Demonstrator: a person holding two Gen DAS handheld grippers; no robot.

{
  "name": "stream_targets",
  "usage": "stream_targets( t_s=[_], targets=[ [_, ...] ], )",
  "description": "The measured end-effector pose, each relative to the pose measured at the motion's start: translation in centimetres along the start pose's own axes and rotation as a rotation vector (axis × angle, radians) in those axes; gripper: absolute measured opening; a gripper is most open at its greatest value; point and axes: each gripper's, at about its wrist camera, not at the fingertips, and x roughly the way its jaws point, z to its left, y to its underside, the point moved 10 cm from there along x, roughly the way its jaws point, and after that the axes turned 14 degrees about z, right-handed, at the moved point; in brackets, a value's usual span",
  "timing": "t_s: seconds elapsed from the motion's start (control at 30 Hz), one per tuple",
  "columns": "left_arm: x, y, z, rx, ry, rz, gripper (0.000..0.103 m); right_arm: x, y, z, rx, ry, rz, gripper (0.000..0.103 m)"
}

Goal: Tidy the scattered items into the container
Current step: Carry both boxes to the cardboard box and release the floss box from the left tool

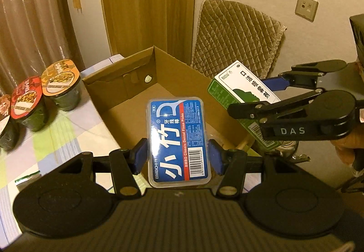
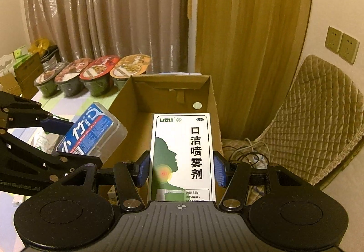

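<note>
Now, floss-pick case [image 1: 178, 139]: left gripper [image 1: 178, 156] is clamping this light, slick, rigid plastic by its long sides, over the cardboard box [image 1: 173, 74].
Spray carton [image 2: 182, 156]: right gripper [image 2: 182, 170] is pinching its crushable sides above the same box.
Views: only the right wrist is showing four noodle cups [image 2: 91, 76] left of the box.
</note>
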Motion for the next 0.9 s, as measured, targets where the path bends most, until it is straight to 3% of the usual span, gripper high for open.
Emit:
stream_targets(
  t_s=[0.17,0.23,0.9],
  targets=[
    [1.3,-0.4,0.4,-0.024,0.001,0.002,0.054,0.6,0.3,-0.6,0.006,0.005,0.012,0.058],
    [1.5,-0.5,0.8,-0.042,-0.008,-0.001,0.069,0.8,0.5,-0.6,0.005,0.004,0.016,0.058],
    [-0.2,1.8,2.5,-0.035,-0.035,0.001,0.07,1.6,-0.1,1.2,-0.022,-0.007,0.018,0.058]
  ],
)
